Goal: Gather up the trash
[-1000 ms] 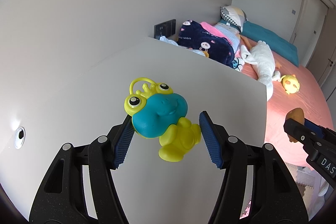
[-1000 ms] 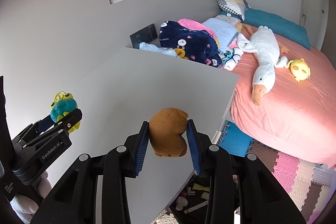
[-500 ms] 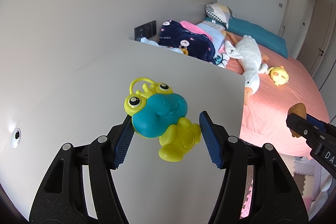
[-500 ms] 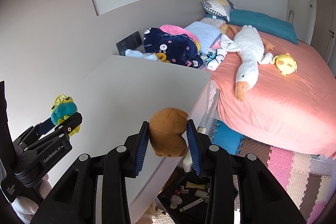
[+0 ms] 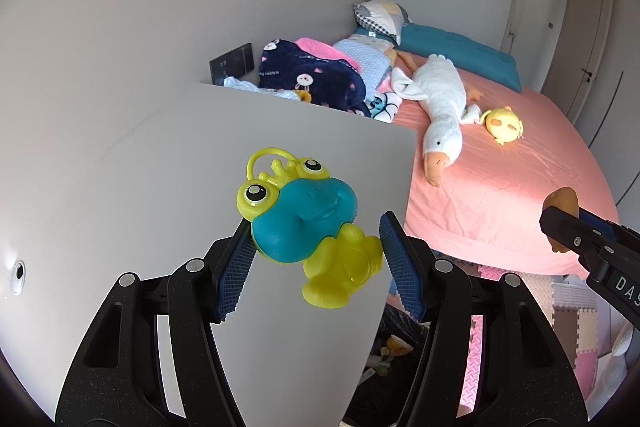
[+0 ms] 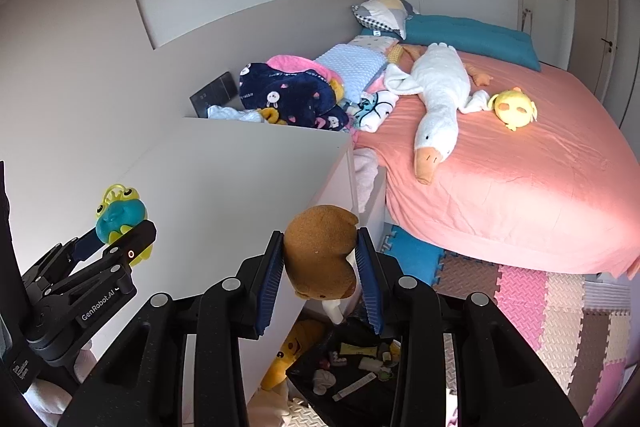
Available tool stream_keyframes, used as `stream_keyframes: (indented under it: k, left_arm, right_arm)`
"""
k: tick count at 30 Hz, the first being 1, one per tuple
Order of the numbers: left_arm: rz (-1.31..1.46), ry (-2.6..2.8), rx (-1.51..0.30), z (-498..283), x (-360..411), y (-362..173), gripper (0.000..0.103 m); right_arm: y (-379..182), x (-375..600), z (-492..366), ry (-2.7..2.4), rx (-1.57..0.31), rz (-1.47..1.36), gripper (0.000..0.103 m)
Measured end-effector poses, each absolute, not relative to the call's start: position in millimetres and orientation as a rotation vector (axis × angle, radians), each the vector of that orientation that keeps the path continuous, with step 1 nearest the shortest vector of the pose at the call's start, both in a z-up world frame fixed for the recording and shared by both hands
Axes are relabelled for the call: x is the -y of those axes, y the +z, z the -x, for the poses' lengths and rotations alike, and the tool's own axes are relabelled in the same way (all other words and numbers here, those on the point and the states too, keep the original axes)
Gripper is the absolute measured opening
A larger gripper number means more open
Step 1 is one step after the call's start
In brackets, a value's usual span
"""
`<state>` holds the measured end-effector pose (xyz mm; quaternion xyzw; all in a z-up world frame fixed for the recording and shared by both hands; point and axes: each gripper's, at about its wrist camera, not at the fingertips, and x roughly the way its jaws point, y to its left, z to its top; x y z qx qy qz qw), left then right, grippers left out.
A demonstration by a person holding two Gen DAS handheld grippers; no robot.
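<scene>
My left gripper is shut on a teal and yellow frog toy, held above the white cabinet top; the toy also shows in the right wrist view. My right gripper is shut on a brown plush toy, held past the cabinet's edge and above an open black trash bag on the floor with several scraps inside. The brown toy shows at the right in the left wrist view.
A bed with a pink sheet carries a white goose plush, a yellow chick plush, blankets and pillows. Coloured foam mats cover the floor. A yellow plush lies beside the bag.
Both grippers have moved right and back from the cabinet, toys still held. The right gripper now hangs past the cabinet edge, over the trash bag on the floor.
</scene>
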<state>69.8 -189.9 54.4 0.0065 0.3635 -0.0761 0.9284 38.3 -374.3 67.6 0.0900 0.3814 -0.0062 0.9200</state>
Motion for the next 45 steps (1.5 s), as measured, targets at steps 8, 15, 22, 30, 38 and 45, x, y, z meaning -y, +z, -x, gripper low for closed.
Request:
stream_keyframes:
  k: [8, 15, 22, 30, 38, 45]
  left_arm:
    - [-0.052, -0.211, -0.766, -62, 219, 47, 0.061]
    - [-0.097, -0.263, -0.769, -51, 244, 46, 0.061]
    - [-0.163, -0.345, -0.775, -36, 271, 43, 0.061]
    - [-0.208, -0.387, -0.786, -23, 284, 38, 0.061]
    - [-0.209, -0.361, -0.755, -17, 271, 38, 0.097]
    - [-0.177, -0.336, -0.764, -19, 260, 40, 0.097]
  right_arm:
    - [63, 410, -22, -0.077, -0.783, -0.215, 0.038]
    - [61, 437, -11, -0.121, -0.777, -0.244, 0.038]
    - [59, 458, 0, -0.166, -0.776, -0.261, 0.038]
    - [53, 470, 4, -0.193, -0.792, -0.271, 0.038]
    - [56, 472, 8, -0.301, -0.799, -0.214, 0.072]
    - [60, 474, 12, -0.304, -0.781, -0.216, 0.072]
